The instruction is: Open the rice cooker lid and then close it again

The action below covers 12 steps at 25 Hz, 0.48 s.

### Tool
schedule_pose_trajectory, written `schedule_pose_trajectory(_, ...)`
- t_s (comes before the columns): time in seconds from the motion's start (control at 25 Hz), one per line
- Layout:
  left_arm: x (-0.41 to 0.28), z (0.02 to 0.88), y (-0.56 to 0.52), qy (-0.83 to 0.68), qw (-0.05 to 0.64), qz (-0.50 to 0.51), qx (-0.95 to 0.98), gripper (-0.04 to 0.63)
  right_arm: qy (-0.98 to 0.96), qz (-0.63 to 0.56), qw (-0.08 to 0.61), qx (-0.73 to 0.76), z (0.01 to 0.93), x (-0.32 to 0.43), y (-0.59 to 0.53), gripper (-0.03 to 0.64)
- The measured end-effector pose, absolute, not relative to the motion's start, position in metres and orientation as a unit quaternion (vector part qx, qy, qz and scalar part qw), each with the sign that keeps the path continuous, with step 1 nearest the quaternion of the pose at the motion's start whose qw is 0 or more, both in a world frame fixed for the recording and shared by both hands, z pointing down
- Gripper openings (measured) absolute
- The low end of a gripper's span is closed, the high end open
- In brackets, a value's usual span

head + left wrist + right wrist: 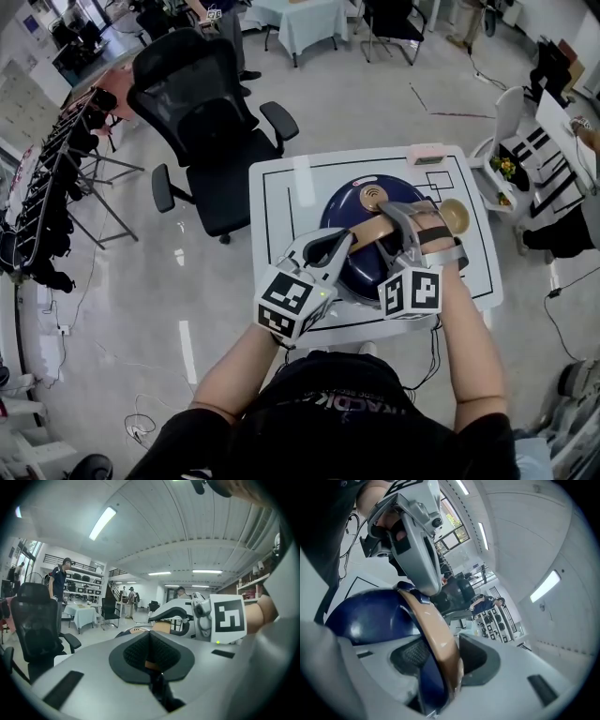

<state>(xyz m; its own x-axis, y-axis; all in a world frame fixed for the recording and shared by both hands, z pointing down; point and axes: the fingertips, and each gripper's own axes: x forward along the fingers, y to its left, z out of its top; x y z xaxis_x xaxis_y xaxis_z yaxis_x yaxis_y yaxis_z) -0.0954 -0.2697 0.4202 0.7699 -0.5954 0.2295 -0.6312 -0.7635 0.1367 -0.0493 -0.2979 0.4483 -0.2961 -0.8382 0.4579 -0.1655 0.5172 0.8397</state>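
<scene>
A dark blue rice cooker [349, 208] sits on the white table [277, 199], its lid down, with a tan carrying handle [375, 239] arching over it. My left gripper [339, 246] is shut on the handle's left end; a tan sliver [149, 664] shows between its closed pads. My right gripper [420, 227] straddles the handle near the right end. In the right gripper view the handle [430, 620] runs between the parted jaws of the right gripper [440, 660], leaning toward one pad, and the left gripper [419, 588] holds its far end above the blue lid [370, 616].
A black office chair [202, 122] stands just beyond the table's left corner. A small pink-and-white device [427, 155] rests on the table's far edge. A white cart [506, 169] with items is at the right, a dark rack [47, 187] at the left.
</scene>
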Motion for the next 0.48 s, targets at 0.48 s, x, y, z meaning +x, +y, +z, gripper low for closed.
schedule_pose_trajectory(0.48,-0.093,0.409,-0.271,-0.339,0.090,0.097,0.932,0.002,-0.752,-0.314,0.460,0.353,0.439,-0.046,-0.298,0.189)
